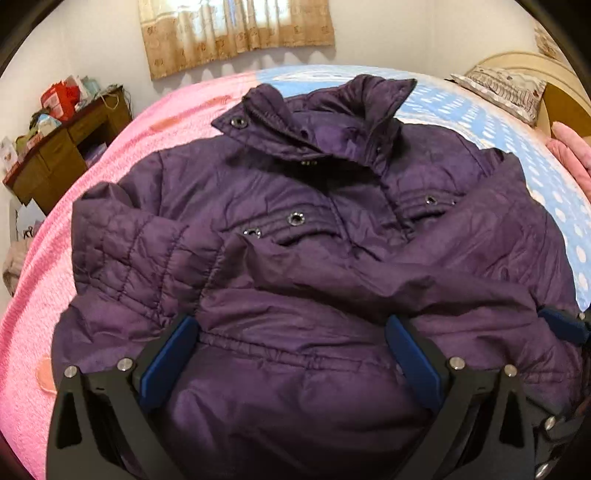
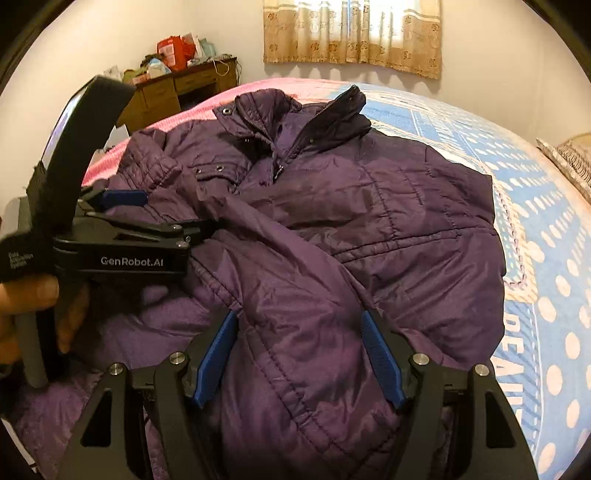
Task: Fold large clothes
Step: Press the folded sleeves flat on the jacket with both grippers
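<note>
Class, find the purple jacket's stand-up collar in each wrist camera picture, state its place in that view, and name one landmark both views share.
Left wrist view: the collar sits upper centre, above the snap buttons.
Right wrist view: the collar sits upper centre, slightly left, beyond the left gripper.
Shared landmark: the beige curtain on the wall behind the bed.

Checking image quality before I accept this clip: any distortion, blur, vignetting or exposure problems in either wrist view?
Left wrist view: strong fisheye bowing of the bed, black corner vignette, purple jacket sharp though dim, curtain backlit and washed out. Right wrist view: same bowing and vignette, the left gripper and the hand holding it slightly soft up close, jacket folds dark.
</note>
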Demonstrator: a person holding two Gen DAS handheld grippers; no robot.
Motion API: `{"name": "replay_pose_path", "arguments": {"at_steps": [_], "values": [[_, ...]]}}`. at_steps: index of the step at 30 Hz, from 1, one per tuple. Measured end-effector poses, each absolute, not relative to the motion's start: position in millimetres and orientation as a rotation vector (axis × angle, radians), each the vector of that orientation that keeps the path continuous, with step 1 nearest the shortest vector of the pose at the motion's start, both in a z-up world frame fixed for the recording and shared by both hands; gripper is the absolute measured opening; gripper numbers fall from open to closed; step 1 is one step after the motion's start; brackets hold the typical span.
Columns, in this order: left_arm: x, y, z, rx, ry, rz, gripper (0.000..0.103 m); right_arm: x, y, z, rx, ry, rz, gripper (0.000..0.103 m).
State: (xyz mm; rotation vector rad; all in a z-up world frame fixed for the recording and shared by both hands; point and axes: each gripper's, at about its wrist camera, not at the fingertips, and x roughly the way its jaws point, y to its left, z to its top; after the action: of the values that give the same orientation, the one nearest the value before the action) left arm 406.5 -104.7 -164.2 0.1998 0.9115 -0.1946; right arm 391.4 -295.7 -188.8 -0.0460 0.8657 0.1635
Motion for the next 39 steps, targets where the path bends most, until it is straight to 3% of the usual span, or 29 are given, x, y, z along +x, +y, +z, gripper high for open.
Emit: {"name": "replay_pose_path", "arguments": {"at_steps": [39], "values": [[399.1, -107.2, -164.2, 0.177, 0.904, -0.169, 0.103, 394.7, -287.3, -193.3, -0.107, 0.889, 0.129, 0.074]]}}
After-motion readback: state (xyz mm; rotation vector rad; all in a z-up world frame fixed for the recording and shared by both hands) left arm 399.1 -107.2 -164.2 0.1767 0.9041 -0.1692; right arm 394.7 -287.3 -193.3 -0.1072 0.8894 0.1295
